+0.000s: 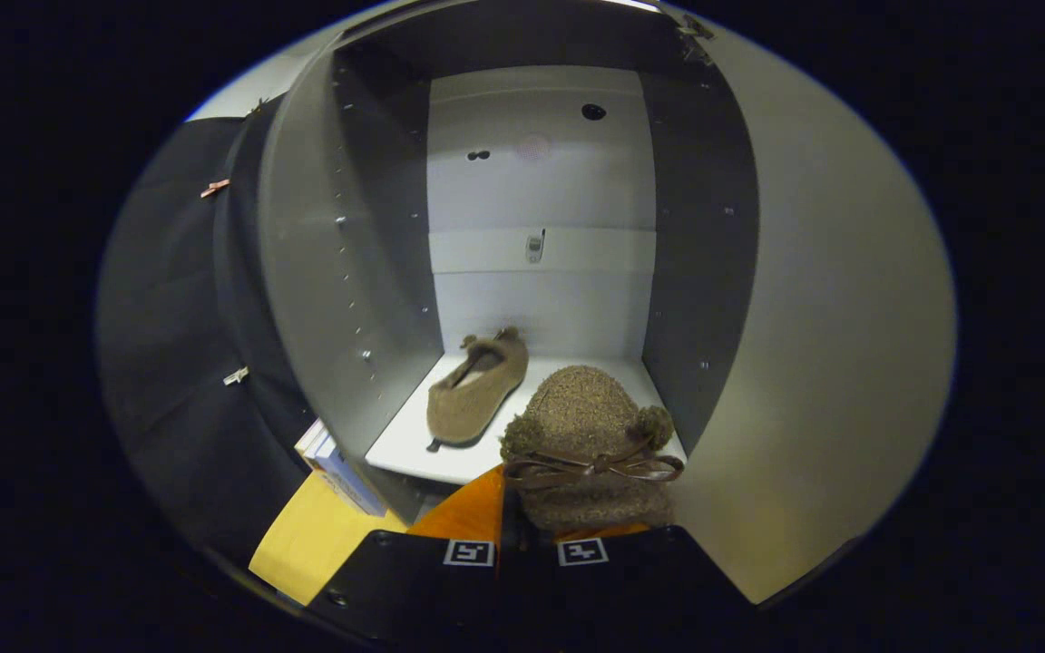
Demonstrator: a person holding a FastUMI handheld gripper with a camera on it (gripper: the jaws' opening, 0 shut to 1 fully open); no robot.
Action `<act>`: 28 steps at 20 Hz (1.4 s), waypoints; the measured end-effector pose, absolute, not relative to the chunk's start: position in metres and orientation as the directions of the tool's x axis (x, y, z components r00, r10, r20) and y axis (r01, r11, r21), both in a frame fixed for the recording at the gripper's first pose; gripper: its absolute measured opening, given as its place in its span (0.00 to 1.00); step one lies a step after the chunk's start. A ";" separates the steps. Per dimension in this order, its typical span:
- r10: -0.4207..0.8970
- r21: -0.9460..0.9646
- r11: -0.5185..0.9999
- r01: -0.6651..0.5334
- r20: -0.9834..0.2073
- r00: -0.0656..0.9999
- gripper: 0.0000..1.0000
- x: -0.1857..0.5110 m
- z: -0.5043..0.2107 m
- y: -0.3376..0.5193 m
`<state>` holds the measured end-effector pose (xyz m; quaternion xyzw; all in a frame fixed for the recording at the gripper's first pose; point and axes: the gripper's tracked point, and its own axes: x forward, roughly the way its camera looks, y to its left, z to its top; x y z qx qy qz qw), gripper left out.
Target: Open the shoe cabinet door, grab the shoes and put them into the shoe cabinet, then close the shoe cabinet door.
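The shoe cabinet (332, 272) stands open straight ahead, grey walls around a white back panel and a white bottom shelf (405, 444). One brown fuzzy slipper (475, 390) lies on the left part of that shelf, toe toward me. A second brown slipper (588, 435) with pom-poms and a ribbon bow hangs toe-first over the shelf's front right edge, and my gripper (527, 531) is shut on its heel end. The cabinet door (840, 363) is swung wide open on the right, its pale inner face beside the held slipper.
Black cloth wall (178, 308) runs along the left of the cabinet. A yellow envelope (309, 540) and a few books (332, 462) lie low by the cabinet's left foot. A small latch piece (534, 245) sits on the back panel.
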<state>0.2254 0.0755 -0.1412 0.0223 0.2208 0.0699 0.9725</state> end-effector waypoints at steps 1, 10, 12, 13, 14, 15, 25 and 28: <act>0.141 0.070 0.990 -0.123 -0.442 0.886 0.11 0.243 -0.142 0.074; 0.030 0.079 0.997 0.020 -0.581 0.813 0.11 0.388 -0.208 0.065; 0.013 0.064 0.997 0.032 -0.600 0.800 0.11 0.404 -0.221 0.066; 0.006 0.060 0.997 0.039 -0.606 0.795 0.11 0.412 -0.227 0.068; -0.002 0.058 0.997 0.047 -0.611 0.792 0.11 0.418 -0.231 0.070; -0.007 0.056 0.997 0.053 -0.620 0.785 0.11 0.422 -0.236 0.072; -0.036 0.037 0.996 0.079 -0.650 0.759 0.15 0.432 -0.255 0.082; -0.017 0.061 0.995 0.074 -0.653 0.758 0.25 0.424 -0.247 0.082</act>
